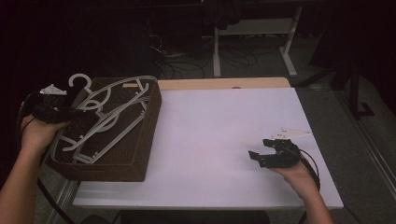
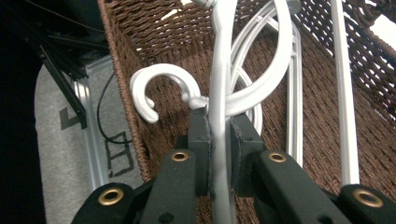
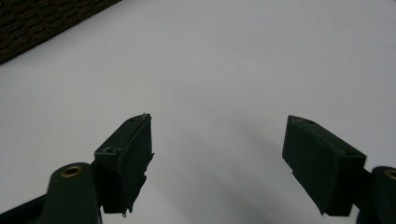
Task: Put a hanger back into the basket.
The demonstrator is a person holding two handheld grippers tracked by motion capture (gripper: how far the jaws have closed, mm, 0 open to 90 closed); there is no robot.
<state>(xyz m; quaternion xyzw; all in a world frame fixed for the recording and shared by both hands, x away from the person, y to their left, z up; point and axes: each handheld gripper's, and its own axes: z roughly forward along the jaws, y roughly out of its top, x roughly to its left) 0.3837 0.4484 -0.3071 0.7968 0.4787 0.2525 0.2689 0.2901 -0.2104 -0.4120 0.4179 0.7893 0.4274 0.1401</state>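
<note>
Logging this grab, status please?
Left hand-held gripper shut on white hanger over the wicker basket. Right hand-held gripper open, holding nothing. Nothing in the way.

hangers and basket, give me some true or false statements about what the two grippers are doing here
1. The left gripper has its jaws clamped on a white hanger. True.
2. The wicker basket sits on the right side of the white table. False: it sits at the table's left edge.
3. The right gripper holds a hanger. False: its jaws stand open with nothing between them, above bare table.
4. Several white hangers lie in the basket. True.
5. The held hanger's hook is inside the basket. False: the hook curls out past the basket's rim.
</note>
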